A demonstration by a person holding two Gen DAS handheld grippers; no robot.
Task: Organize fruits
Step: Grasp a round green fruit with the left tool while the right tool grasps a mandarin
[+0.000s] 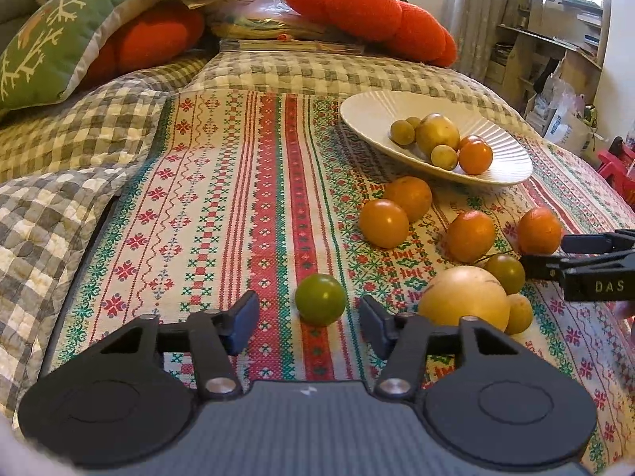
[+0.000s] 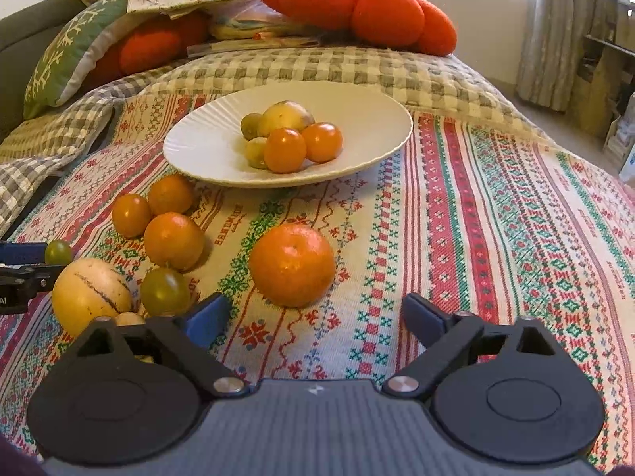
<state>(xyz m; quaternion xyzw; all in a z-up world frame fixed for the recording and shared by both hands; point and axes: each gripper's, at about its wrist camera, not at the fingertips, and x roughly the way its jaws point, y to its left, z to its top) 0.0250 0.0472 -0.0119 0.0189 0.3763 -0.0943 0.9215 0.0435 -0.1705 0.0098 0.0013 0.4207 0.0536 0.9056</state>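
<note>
Right wrist: plate [image 2: 190, 150] holds two oranges [image 2: 284, 150]

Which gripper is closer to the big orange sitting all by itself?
Right. The right gripper has the big orange just ahead of its open jaws; the left gripper faces a green fruit, farther off.

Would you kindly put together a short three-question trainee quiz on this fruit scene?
1. True or false: the white plate already holds fruit.
2. Which fruit lies just ahead of the left claw? A) green fruit B) banana C) apple
3. Fill in: the large orange ahead of the right claw rests on the patterned ____.

Key: 1 true; 2 A; 3 cloth.
</note>
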